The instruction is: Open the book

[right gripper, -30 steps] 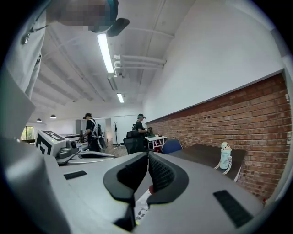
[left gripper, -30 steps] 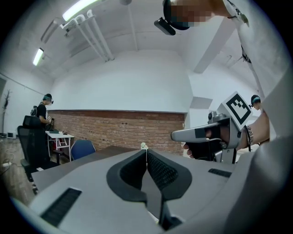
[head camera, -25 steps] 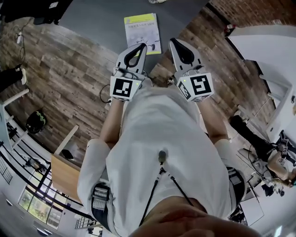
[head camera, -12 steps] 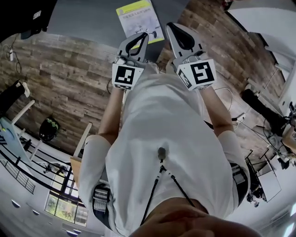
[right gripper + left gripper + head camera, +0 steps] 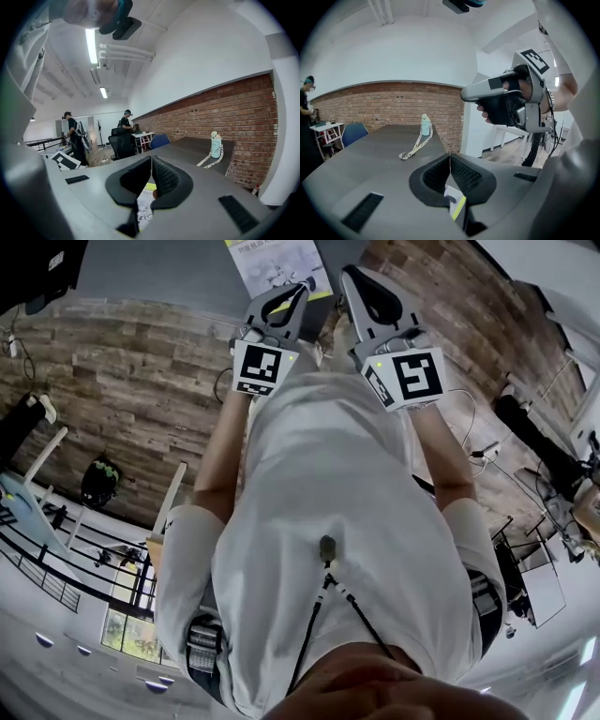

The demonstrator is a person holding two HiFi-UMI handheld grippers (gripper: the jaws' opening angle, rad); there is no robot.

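The book lies shut on the dark table, near its front edge, with its far end cut off at the top of the head view. The left gripper hangs over the book's near right corner. The right gripper is just beside it to the right. Both have their jaws pressed together on nothing. In each gripper view, only a sliver of cover peeks out beneath the pads.

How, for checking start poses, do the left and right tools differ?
The grey left tool overlaps the white, yellow-banded book in the head view; the grey right tool sits off its right edge. The left tool slants rightward, the right tool leftward. Both are shut and empty.
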